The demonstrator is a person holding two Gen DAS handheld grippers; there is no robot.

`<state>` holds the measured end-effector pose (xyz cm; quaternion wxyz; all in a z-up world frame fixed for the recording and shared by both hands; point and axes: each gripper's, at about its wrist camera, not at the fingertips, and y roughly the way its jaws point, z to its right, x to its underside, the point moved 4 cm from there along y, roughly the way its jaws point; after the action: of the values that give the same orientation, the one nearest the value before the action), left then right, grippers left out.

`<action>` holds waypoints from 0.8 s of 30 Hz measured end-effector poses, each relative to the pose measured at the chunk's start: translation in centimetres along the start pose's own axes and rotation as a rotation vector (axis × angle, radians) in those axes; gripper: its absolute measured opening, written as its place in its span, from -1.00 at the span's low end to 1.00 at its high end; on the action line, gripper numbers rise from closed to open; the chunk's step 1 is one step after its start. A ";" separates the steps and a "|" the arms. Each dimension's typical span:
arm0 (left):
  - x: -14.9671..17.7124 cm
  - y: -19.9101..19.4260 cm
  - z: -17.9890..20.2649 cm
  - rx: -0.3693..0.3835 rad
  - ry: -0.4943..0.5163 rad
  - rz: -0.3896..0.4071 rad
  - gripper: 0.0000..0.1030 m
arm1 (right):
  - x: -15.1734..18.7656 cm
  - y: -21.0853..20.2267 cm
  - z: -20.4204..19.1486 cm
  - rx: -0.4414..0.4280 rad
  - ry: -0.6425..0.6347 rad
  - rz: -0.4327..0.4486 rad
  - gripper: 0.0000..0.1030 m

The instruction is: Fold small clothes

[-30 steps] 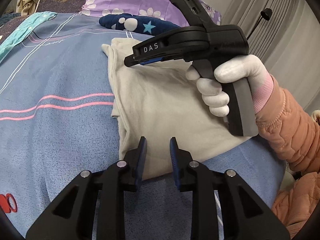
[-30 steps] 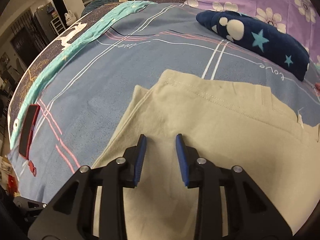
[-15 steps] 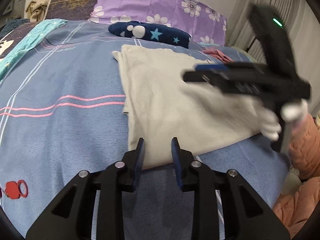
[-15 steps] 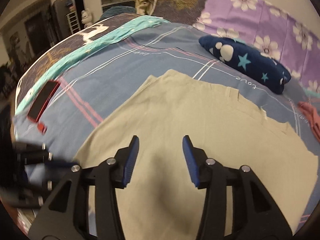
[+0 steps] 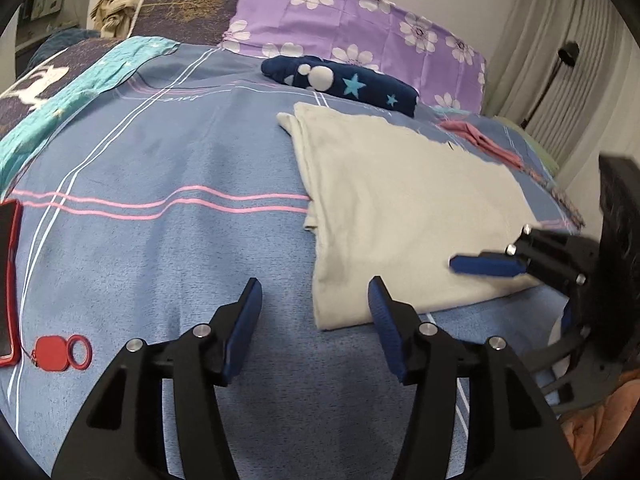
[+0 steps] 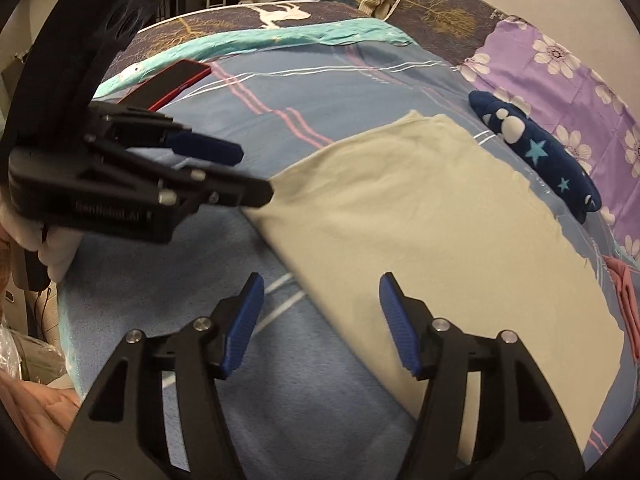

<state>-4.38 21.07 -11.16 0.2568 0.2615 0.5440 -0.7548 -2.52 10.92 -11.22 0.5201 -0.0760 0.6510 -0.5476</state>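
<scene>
A beige garment (image 5: 404, 208), folded lengthwise, lies flat on the blue bedspread (image 5: 160, 248); it also shows in the right wrist view (image 6: 432, 240). My left gripper (image 5: 314, 312) is open and empty, just short of the garment's near left corner. My right gripper (image 6: 320, 312) is open and empty over the garment's near edge. The right gripper shows in the left wrist view (image 5: 520, 256) at the garment's near right corner. The left gripper shows in the right wrist view (image 6: 248, 172) at the near left corner.
A dark blue star-patterned cloth (image 5: 340, 84) and a purple flowered pillow (image 5: 360, 20) lie beyond the garment. A pink garment (image 5: 480, 140) lies at the right. A red-cased phone (image 5: 8, 280) with a red tag (image 5: 60, 354) lies at the left. Curtains hang at the right.
Both grippers have opened wide from nearly closed. The right gripper has moved from above the garment's middle down to its near right corner. The left gripper has pulled back slightly.
</scene>
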 end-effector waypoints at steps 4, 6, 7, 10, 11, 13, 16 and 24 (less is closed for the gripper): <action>-0.2 -0.9 -2.2 -0.002 -0.079 0.030 0.08 | -0.1 0.8 -0.5 0.032 -0.019 -0.016 0.26; -0.3 -1.0 -2.9 -0.012 -0.092 0.035 0.08 | -0.4 1.2 -0.4 0.093 -0.033 -0.023 0.29; -0.3 -1.1 -3.3 -0.012 -0.105 0.038 0.08 | -0.7 1.5 -0.3 0.138 -0.043 -0.024 0.31; -0.5 -1.0 -4.2 0.027 -0.152 0.050 0.08 | -1.6 2.5 -0.6 0.270 -0.082 -0.027 0.32; -0.8 -0.9 -4.4 0.041 -0.165 0.052 0.08 | -1.9 2.7 -0.7 0.291 -0.089 -0.025 0.32; -1.6 -0.6 -4.8 0.077 -0.186 0.056 0.08 | -2.8 3.3 -1.2 0.339 -0.105 -0.014 0.31; -3.8 0.4 -5.0 0.172 -0.207 0.046 0.08 | -3.8 4.1 -1.1 0.359 -0.084 0.002 0.28; -9.6 9.1 -4.1 0.353 -0.224 -0.140 0.10 | -3.4 3.8 0.0 0.346 -0.010 0.017 0.13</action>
<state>9.26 23.43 -12.05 0.2130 0.1785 0.3881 -0.8787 0.79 14.72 -12.21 0.5333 0.0176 0.5451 -0.6466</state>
